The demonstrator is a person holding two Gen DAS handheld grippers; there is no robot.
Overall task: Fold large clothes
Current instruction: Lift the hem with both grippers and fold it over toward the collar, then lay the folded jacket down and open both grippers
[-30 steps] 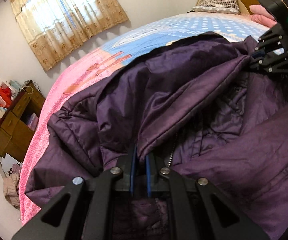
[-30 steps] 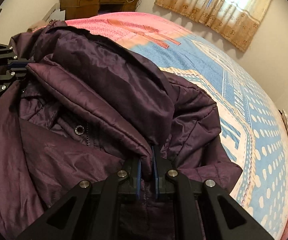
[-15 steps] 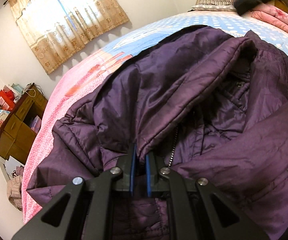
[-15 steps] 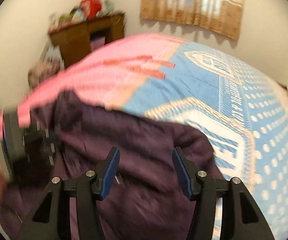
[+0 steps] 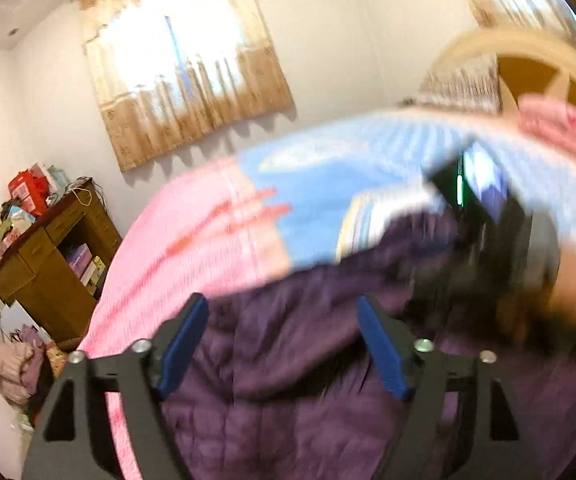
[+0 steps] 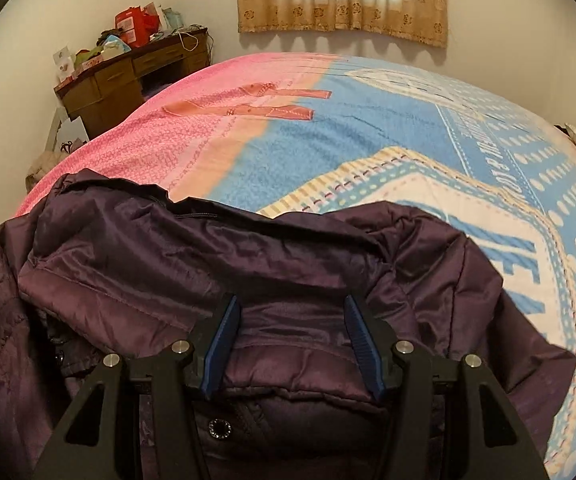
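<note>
The purple jacket (image 6: pixel 288 280) lies bunched on the bed (image 6: pixel 367 140), filling the lower frame. The left gripper (image 5: pixel 284 344) has just spread wide, gripping nothing; the right gripper (image 6: pixel 289 344) stands parted above the fabric, empty.

Blue lettering runs along the bedspread (image 6: pixel 427 128) border, too distorted to read.

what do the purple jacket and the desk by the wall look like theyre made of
Purple jacket: likely thin synthetic shell, nylon or polyester, slightly glossy; it shows sheen, crisp wrinkles and quilted stitch lines, so probably padded. Desk: looks like brown wood or wood veneer with a dull finish; which, I cannot tell.
</note>
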